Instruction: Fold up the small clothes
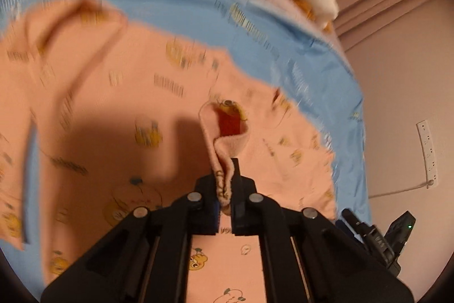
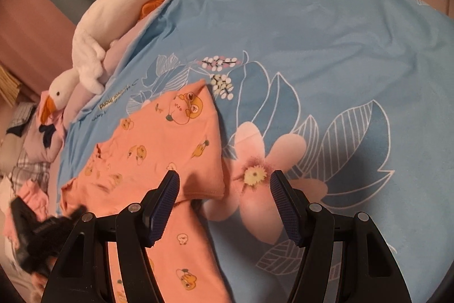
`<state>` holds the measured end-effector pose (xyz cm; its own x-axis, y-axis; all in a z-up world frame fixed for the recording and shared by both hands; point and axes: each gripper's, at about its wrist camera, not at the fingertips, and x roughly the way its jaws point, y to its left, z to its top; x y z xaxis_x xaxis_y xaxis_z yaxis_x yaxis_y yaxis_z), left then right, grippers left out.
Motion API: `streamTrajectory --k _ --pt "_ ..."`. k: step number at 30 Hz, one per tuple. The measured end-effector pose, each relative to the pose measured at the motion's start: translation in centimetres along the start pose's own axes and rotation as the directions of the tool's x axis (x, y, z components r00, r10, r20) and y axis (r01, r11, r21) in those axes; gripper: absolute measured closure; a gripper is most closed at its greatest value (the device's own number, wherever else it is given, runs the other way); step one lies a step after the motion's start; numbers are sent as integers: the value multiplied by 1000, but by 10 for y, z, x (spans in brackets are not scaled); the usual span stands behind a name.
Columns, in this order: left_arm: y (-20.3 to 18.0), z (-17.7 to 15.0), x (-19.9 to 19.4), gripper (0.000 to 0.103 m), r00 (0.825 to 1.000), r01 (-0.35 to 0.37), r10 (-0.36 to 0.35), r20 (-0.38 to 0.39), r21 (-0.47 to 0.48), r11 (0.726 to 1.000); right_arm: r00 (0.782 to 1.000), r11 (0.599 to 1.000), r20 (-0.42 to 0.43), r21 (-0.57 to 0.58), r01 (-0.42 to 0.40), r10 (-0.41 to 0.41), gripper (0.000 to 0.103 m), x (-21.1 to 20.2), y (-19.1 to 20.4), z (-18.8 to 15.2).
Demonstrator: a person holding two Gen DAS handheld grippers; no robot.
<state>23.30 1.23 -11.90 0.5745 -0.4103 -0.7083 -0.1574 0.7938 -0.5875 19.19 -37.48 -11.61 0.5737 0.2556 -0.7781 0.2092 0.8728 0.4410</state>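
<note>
Peach garment (image 1: 159, 110) fold pinched in closed left gripper (image 1: 225, 189), right gripper (image 2: 224, 206) open w/ nothing between, just above hem

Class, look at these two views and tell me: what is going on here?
A person is folding a small orange printed garment on a blue floral bedspread. The left gripper is shut on a pinched fold of its fabric. The right gripper hangs open above the garment's edge, holding nothing. A plush goose lies at the bed's edge.
</note>
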Motion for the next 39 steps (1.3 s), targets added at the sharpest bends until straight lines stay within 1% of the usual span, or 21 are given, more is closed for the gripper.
streamTrajectory --k 2,3,6,10,15,19,23,25,27,29,31,33,34,35,36,37,38,39 --pt "-9 8 -19 99 998 -6 2 65 46 999 1000 1000 -2 -11 -2 2 37 0 4 0" --pt "-12 12 -27 99 996 -7 2 84 61 998 1000 1000 -2 -16 -6 6 37 0 5 1" --pt "-11 22 -44 99 993 -16 7 114 79 997 1000 999 -2 -31 -12 12 37 1 13 2" --pt "2 33 -61 99 987 -68 53 153 90 994 1000 998 -8 -65 -12 12 37 4 27 1" --pt "22 40 -61 99 985 -117 105 139 87 989 999 993 -33 -117 -1 -3 37 17 46 -2" --pt "33 37 -56 99 979 -169 154 136 109 980 998 989 -60 -145 -2 -7 37 29 58 -5" --pt "43 35 -50 99 975 -199 186 120 113 973 996 984 -86 -180 10 -26 37 42 69 -11" --pt "47 33 -46 99 974 -210 198 108 114 971 995 981 -97 -193 13 -33 41 46 72 -12" --pt "53 32 -40 99 972 -228 219 90 113 967 993 978 -109 -207 14 -37 48 51 75 -15" --pt "59 29 -35 99 968 -247 241 70 118 962 992 975 -118 -219 25 -52 50 56 77 -18" --pt "65 27 -29 99 964 -267 263 50 125 956 990 971 -121 -236 42 -72 54 59 79 -20" --pt "73 24 -23 98 961 -278 276 27 123 953 990 964 -112 -259 57 -88 62 61 80 -21" --pt "76 23 -20 98 959 -281 281 16 119 952 990 962 -111 -266 58 -90 64 61 81 -21" --pt "79 23 -18 98 959 -284 284 11 117 952 990 961 -112 -270 52 -85 71 61 81 -20" --pt "80 22 -16 98 958 -286 287 8 118 951 990 961 -115 -272 45 -78 82 61 82 -20" --pt "81 22 -15 98 957 -287 289 7 121 950 990 961 -119 -274 38 -74 86 62 82 -20" --pt "81 22 -15 98 956 -291 292 10 126 948 991 961 -119 -274 33 -68 92 61 81 -20" --pt "79 22 -15 98 955 -296 296 14 132 946 992 962 -114 -270 29 -62 93 58 80 -19"
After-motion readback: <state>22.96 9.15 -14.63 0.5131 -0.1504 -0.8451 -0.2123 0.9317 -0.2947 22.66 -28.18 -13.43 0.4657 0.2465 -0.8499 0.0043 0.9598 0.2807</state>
